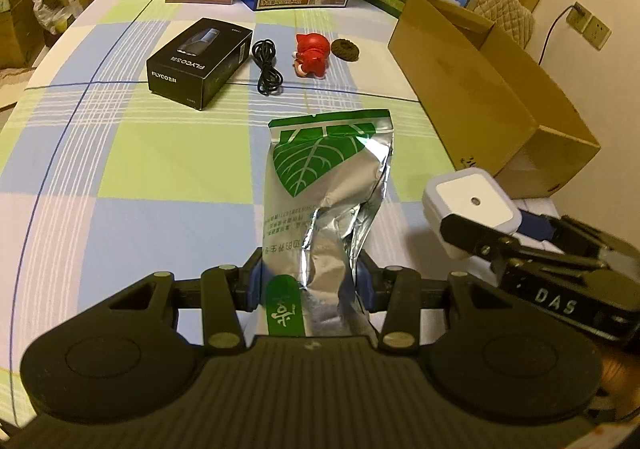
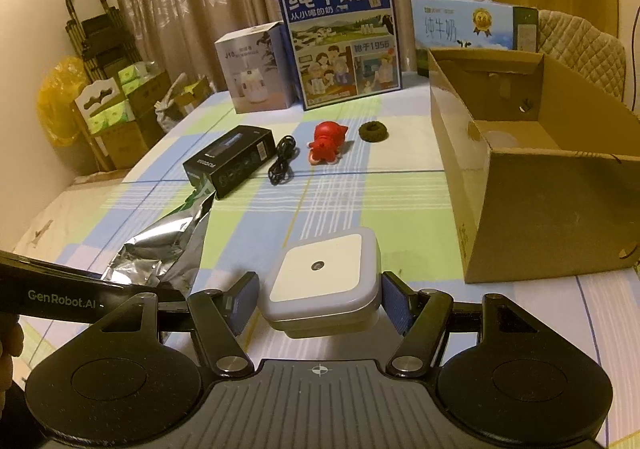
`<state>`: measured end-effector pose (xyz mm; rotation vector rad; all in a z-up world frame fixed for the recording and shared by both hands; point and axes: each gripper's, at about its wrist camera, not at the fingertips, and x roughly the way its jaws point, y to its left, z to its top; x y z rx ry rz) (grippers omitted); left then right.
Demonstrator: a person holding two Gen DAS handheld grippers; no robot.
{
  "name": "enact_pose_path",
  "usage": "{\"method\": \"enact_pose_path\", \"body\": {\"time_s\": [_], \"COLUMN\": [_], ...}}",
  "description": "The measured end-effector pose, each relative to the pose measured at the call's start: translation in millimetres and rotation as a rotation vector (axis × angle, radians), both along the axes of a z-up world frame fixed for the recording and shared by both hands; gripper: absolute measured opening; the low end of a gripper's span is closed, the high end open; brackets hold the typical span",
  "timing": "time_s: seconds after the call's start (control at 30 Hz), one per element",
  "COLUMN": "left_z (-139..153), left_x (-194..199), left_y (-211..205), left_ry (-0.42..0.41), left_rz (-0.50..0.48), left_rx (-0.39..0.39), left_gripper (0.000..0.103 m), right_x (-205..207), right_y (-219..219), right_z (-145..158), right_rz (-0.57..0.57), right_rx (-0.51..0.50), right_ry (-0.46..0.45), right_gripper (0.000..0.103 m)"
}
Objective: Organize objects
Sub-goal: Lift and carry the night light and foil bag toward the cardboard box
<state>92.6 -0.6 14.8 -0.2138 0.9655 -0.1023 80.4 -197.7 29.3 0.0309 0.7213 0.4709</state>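
- Two grippers, each with a load, above a checked tablecloth (image 1: pixel 120 169).
- Left gripper (image 1: pixel 310 281): blue pads clamped on the lower part of a silver foil pouch (image 1: pixel 320 185) printed with a green leaf; the foil is creased where it is pinched, and the pouch stands out ahead of the jaws over the cloth. In the right wrist view the pouch (image 2: pixel 168 245) shows crumpled at lower left.
- Right gripper (image 2: pixel 318 305): jaws set on the two sides of a small white square device (image 2: pixel 324 281) with a round dot in the middle of its face; the device is carried clear of the cloth. In the left wrist view the device (image 1: pixel 472 201) sits just before the near end of the carton.
- Open brown carton (image 2: pixel 540 169): on the right of the table, its near flap hanging down.
- Farther back, in a row from left to right: black box (image 1: pixel 200 61), coiled black cable (image 1: pixel 266 65) just beside it, red figurine (image 1: pixel 312 55) lying on its side, dark ring (image 1: pixel 346 48).
- Rear edge of table: white humidifier box (image 2: pixel 256 69), tall blue milk case (image 2: pixel 340 37), pale blue milk case (image 2: pixel 464 23) behind the carton.
- Background: curtains, stacked boxes on the floor at left.
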Motion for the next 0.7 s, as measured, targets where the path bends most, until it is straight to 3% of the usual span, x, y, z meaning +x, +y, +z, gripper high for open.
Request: {"method": "enact_pose_path", "body": {"time_s": [0.7], "left_z": [23.0], "left_x": [-17.6], "left_y": [-11.8], "left_ry": [-0.043], "left_rz": [0.017], "left_rx": [-0.028], "left_gripper": [0.04], "right_x": [-17.9], "right_y": [-17.1], "right_z": [16.4], "right_rz": [-0.02], "right_rx": [0.014], "right_ry": [-0.006], "right_gripper": [0.063]}}
